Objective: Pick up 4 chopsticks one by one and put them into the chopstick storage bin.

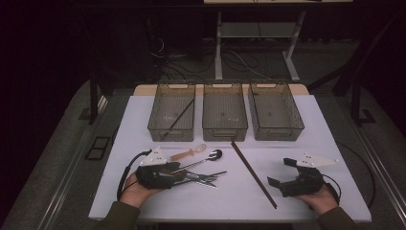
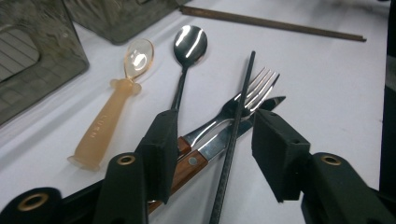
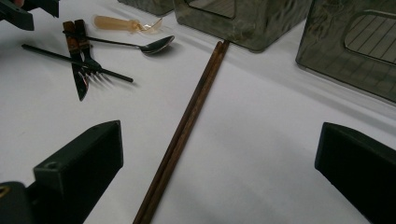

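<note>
Straddling the black chopstick [image 2: 233, 135], the left gripper [image 2: 210, 140] stands half spread, pads not yet pressing, so the stick lifts clear of the fork [image 2: 243, 100] beneath; right gripper [image 3: 219, 154] spread wide, idle on the desk [image 3: 280, 140]

I see 2 black grippers: left gripper [image 1: 178, 168] and right gripper [image 1: 280, 173], each w/ a pale 3-cornered plate on top, blocky matte jaws, brass-ringed screw holes, black cable trailing back. Sleeves olive-green at both wrists.
</note>
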